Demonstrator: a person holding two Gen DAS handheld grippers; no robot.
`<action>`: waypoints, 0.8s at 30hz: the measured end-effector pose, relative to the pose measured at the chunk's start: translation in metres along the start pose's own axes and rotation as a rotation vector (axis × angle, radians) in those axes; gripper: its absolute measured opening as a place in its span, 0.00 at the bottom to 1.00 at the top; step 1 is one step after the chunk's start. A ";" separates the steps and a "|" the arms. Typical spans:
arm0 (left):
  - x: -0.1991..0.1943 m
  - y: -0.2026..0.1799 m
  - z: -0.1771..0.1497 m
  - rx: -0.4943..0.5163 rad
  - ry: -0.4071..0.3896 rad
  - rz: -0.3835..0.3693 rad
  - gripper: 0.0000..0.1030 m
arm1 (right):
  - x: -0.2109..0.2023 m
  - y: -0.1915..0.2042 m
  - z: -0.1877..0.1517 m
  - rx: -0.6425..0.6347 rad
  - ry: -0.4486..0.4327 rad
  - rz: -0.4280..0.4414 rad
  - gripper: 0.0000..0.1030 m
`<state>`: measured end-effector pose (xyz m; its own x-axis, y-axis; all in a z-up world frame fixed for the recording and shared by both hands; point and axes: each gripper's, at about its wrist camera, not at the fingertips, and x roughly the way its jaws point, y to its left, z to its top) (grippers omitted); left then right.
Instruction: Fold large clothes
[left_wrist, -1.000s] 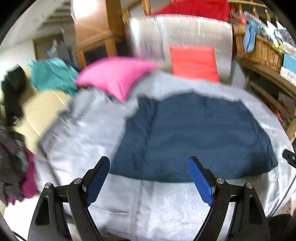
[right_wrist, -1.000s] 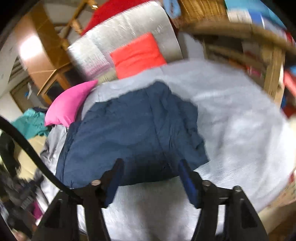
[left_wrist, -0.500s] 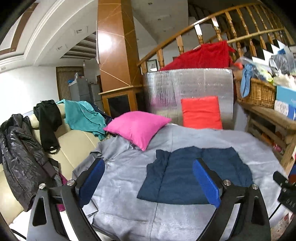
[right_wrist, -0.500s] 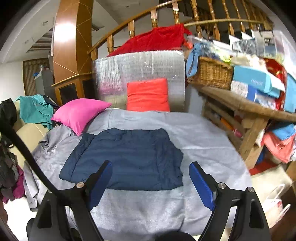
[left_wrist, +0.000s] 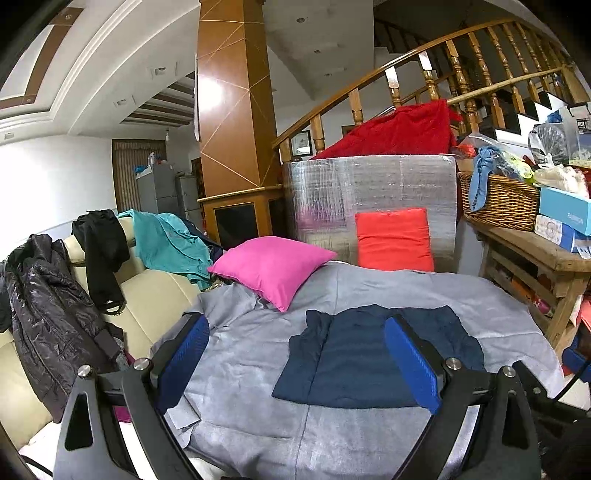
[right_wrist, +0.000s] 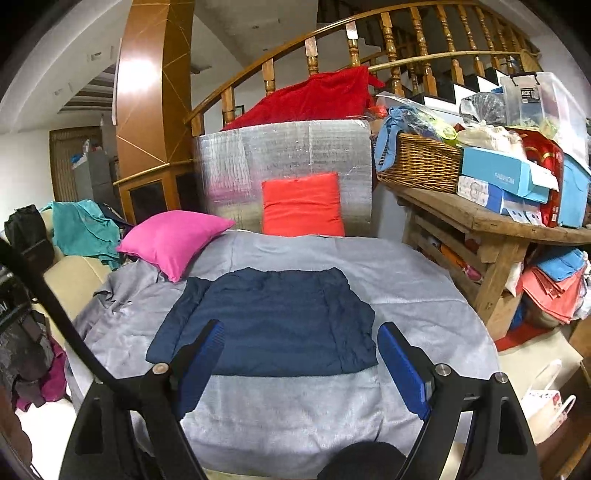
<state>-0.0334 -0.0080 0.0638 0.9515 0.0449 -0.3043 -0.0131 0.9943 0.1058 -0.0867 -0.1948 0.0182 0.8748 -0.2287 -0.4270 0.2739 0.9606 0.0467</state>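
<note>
Navy fabric, a folded garment (right_wrist: 269, 317), is laid flat on the grey cloth (right_wrist: 406, 291) covering the counter, below both raised grippers. The left gripper (left_wrist: 299, 365) and right gripper (right_wrist: 299, 362) are held wide apart, empty. A cream sofa (left_wrist: 155, 299) draped with a black jacket (left_wrist: 48, 306) is shown fully only in the left view; stacked pink cloths (right_wrist: 554, 291) under a wooden shelf (right_wrist: 491, 221) are seen only in the right. A pink cushion (left_wrist: 273, 266) rests behind.
</note>
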 end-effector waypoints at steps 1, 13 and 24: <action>-0.002 0.000 0.000 0.000 -0.001 0.002 0.93 | 0.000 0.001 -0.001 0.000 0.000 -0.003 0.85; 0.000 0.013 -0.002 -0.028 0.016 0.003 0.93 | -0.005 -0.006 0.001 0.018 -0.020 -0.023 0.85; -0.007 0.016 -0.001 -0.024 0.002 -0.010 0.93 | -0.013 -0.004 0.005 0.007 -0.034 -0.018 0.85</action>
<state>-0.0406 0.0080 0.0665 0.9511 0.0352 -0.3069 -0.0110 0.9967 0.0800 -0.0970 -0.1965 0.0281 0.8830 -0.2509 -0.3968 0.2921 0.9553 0.0461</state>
